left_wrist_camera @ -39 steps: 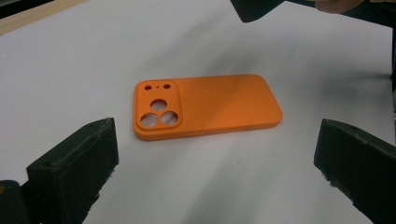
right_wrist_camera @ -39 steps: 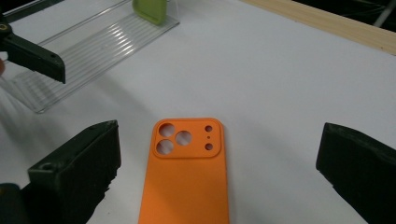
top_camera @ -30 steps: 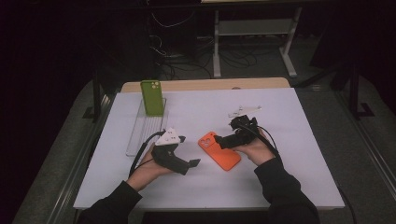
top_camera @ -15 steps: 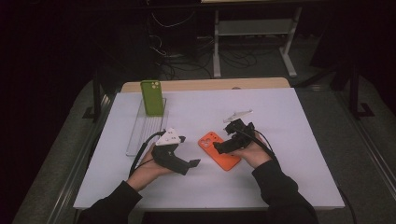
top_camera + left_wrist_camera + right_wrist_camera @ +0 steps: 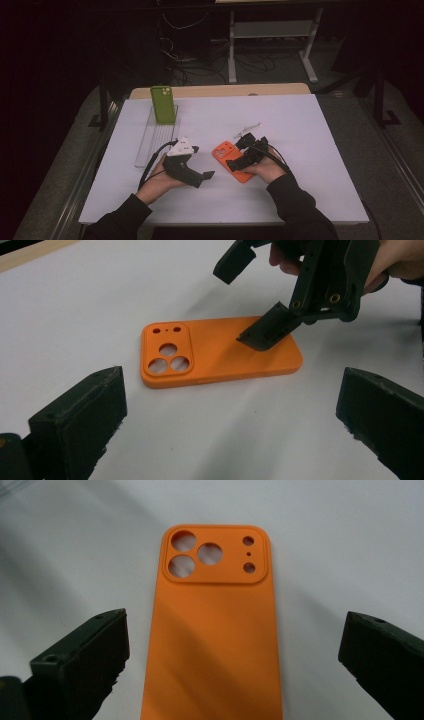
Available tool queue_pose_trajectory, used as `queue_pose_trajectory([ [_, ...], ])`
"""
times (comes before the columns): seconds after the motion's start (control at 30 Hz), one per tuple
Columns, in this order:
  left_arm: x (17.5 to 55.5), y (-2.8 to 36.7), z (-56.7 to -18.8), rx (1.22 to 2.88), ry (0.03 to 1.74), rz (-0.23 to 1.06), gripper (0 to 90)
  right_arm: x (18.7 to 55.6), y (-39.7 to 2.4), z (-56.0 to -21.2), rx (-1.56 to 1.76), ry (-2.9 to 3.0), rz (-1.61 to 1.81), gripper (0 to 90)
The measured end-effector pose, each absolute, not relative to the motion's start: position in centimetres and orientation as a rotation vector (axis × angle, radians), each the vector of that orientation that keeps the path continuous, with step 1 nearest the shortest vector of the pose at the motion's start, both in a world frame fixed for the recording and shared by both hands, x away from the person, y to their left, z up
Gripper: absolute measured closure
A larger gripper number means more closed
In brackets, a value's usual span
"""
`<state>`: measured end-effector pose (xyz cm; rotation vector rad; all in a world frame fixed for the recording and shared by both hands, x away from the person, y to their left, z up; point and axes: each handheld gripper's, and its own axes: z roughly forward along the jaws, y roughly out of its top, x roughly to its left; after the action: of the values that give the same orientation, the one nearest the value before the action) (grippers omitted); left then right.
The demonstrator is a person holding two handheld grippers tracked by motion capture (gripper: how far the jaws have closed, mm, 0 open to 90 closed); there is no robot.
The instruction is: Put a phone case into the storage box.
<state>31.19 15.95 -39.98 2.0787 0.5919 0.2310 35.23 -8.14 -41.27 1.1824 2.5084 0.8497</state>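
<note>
**Orange case lies lengthwise between the right gripper's spread jaws**

The white rectangular table top (image 5: 310,130) has wide bare room on every side of the work, and its near edge is well clear of both hands. At its far left a clear plastic slotted rack (image 5: 150,142) holds an upright green phone case (image 5: 163,104), well apart from the action. A small pale strip-like object (image 5: 247,130) lies just beyond the right hand; what it is cannot be told.

The flat orange silicone phone case (image 5: 215,630) lies back-up on the table near the middle, camera cut-outs at its far end. Its long axis runs straight away from the right gripper (image 5: 246,159), which hangs over the case's near end with jaws wide apart, one on each long side. From the left gripper view one right jaw seems to touch the case's back.

The left gripper (image 5: 197,177), jaws also apart and empty, sits just beside the case, facing its long edge. The right one looks better placed to close across the width.
</note>
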Motion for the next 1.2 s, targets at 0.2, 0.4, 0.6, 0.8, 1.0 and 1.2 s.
queue_pose_trajectory([
  [0.2,31.2,16.0,-40.0,2.083,0.590,0.233,0.0,35.3,-7.9,-42.1,1.187,2.540,0.809,0.0],
  [0.4,31.2,15.9,-40.0,2.083,0.591,0.233,0.0,35.2,-7.5,-42.7,1.171,2.580,0.765,0.3],
  [0.6,31.2,15.9,-40.1,2.084,0.590,0.234,0.0,35.2,-7.4,-43.2,1.172,2.611,0.736,2.2],
  [0.8,31.2,15.9,-40.1,2.085,0.590,0.234,0.0,35.2,-7.3,-43.7,1.195,2.625,0.716,5.4],
  [1.0,31.2,15.9,-40.1,2.084,0.591,0.234,0.0,35.1,-7.1,-43.8,1.208,2.627,0.684,10.0],
  [1.2,31.1,15.8,-40.1,2.079,0.597,0.229,0.0,34.9,-7.1,-43.7,1.194,2.625,0.688,14.6],
])
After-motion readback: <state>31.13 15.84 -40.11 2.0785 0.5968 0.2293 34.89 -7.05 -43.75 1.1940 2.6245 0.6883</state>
